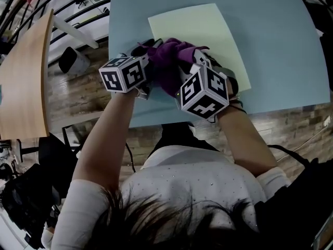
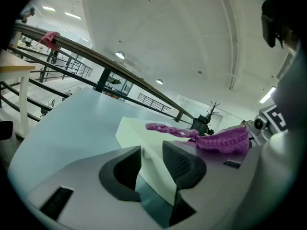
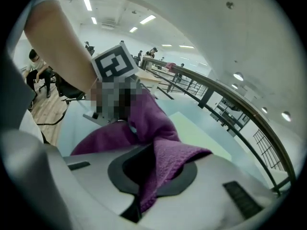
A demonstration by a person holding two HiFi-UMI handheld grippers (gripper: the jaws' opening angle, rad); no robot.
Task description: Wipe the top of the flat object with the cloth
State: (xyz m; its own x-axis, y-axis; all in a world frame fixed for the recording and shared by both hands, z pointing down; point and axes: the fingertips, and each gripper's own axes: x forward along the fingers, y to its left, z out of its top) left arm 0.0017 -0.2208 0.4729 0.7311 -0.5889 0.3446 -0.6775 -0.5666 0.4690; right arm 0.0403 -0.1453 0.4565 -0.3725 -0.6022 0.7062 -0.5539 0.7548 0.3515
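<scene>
R gripper [image 3: 153,163] jaws clamped on purple cloth [image 1: 169,62] at near edge of pale sheet [image 1: 208,30], L gripper [image 2: 151,159] jaws apart at its corner

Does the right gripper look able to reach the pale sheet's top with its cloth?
Probably yes: the right gripper, shut on the purple cloth, sits at the near edge of the sheet; the left gripper stands beside it.
</scene>
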